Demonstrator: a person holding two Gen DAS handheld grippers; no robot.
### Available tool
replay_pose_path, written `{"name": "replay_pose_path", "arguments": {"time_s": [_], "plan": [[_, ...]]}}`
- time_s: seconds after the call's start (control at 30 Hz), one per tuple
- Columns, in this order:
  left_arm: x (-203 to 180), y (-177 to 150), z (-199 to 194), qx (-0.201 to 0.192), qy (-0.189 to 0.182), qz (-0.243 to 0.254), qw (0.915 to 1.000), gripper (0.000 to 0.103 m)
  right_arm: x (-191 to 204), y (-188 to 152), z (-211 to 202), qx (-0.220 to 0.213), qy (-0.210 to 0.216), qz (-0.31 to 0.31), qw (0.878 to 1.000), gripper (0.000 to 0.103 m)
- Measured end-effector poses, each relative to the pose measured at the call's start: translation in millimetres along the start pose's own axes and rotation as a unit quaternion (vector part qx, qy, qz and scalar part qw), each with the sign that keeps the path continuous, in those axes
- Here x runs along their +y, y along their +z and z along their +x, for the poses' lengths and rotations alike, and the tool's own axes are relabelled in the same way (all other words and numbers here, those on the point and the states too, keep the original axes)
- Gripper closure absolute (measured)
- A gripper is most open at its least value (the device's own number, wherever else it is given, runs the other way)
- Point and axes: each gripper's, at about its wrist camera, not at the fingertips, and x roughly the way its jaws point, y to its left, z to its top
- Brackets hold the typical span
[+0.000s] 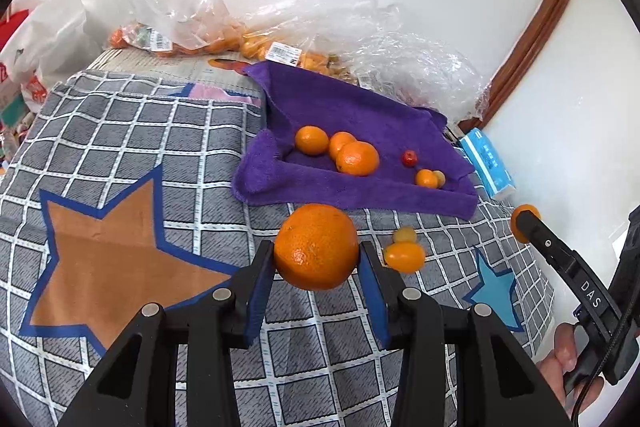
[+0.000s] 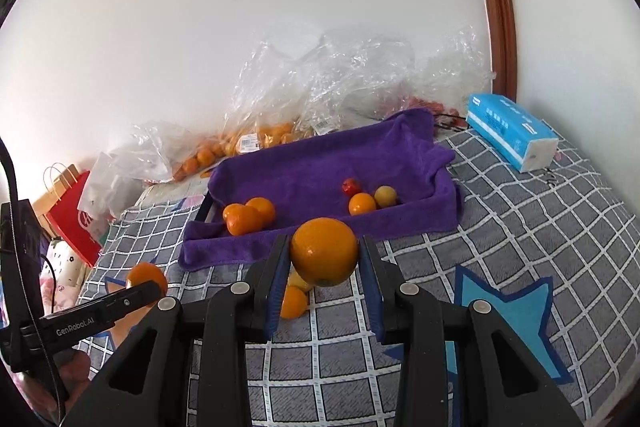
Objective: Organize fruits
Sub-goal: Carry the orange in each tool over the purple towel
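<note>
My left gripper (image 1: 316, 259) is shut on a large orange (image 1: 316, 247) above the checked cloth, short of the purple-towel tray (image 1: 360, 195). My right gripper (image 2: 324, 259) is shut on a smooth orange (image 2: 324, 251), also just before the tray (image 2: 320, 163). In the tray lie three oranges (image 1: 340, 151) at left and a small red fruit (image 1: 409, 158), a small orange (image 1: 426, 179) and a yellowish fruit at right. Two small fruits (image 1: 404, 255) lie on the cloth below my right gripper; they also show in the right wrist view (image 2: 294, 301).
Clear plastic bags of oranges (image 1: 208, 39) lie against the wall behind the tray. A blue tissue pack (image 2: 508, 133) sits at the right by the wall. A red paper bag (image 2: 74, 219) stands off the left edge. The checked cloth (image 1: 140, 155) has star patches.
</note>
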Motion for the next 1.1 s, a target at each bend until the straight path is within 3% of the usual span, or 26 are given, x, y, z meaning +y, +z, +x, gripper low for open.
{"name": "replay_pose_path", "arguments": {"time_s": [0.27, 0.67, 1.1], "plan": [[2.3, 5.8, -12.4, -0.007, -0.005, -0.014, 0.9999, 0.063, 3.6, 4.5, -12.7, -0.028, 0.003, -0.008, 1.0, 0.069], [1.1, 22.1, -23.6, -0.04, 0.002, -0.014, 0.9991, 0.063, 3.1, 13.3, 3.9, -0.02, 0.011, -0.014, 1.0, 0.069], [-7.7, 34.9, -17.1, -0.037, 0.006, -0.007, 0.9993, 0.063, -4.3, 24.7, 8.8, -0.026, 0.01, -0.02, 0.999, 0.069]]}}
